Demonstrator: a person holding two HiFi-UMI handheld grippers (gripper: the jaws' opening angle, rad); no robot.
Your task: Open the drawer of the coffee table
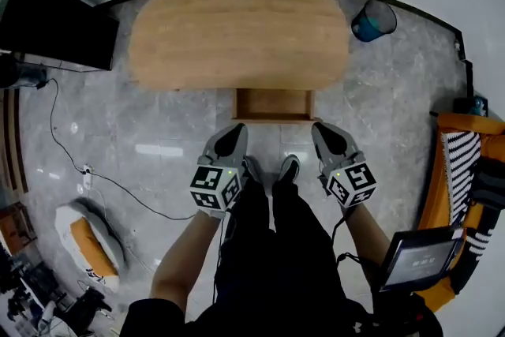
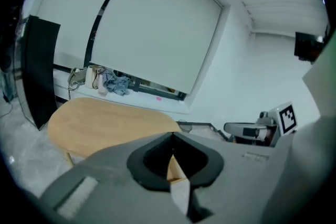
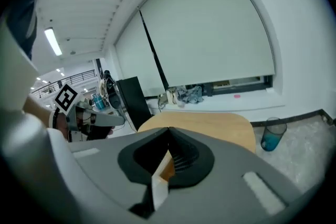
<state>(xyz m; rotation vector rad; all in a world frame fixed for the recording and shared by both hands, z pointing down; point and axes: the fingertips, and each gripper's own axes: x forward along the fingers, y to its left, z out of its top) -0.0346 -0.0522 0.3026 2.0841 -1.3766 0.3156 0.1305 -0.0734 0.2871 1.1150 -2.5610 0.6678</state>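
Observation:
The coffee table point(image 1: 237, 35) has an oval light-wood top and stands on the grey floor ahead of me. Its wooden drawer point(image 1: 274, 104) is pulled out at the near side, open towards me. My left gripper point(image 1: 234, 129) and right gripper point(image 1: 323, 129) are held side by side above the floor, just short of the drawer's front and touching nothing. Both are shut with nothing between the jaws. In the left gripper view the jaws of the left gripper point(image 2: 172, 135) meet over the tabletop point(image 2: 110, 120). In the right gripper view those of the right gripper point(image 3: 168, 131) do the same.
A black screen point(image 1: 55, 20) stands left of the table and a blue bin point(image 1: 372, 20) at its right end. A cable point(image 1: 102, 177) trails over the floor at left. An orange seat with striped cloth point(image 1: 465, 162) and a tablet point(image 1: 420, 256) are at right. My shoes point(image 1: 288, 168) are below the drawer.

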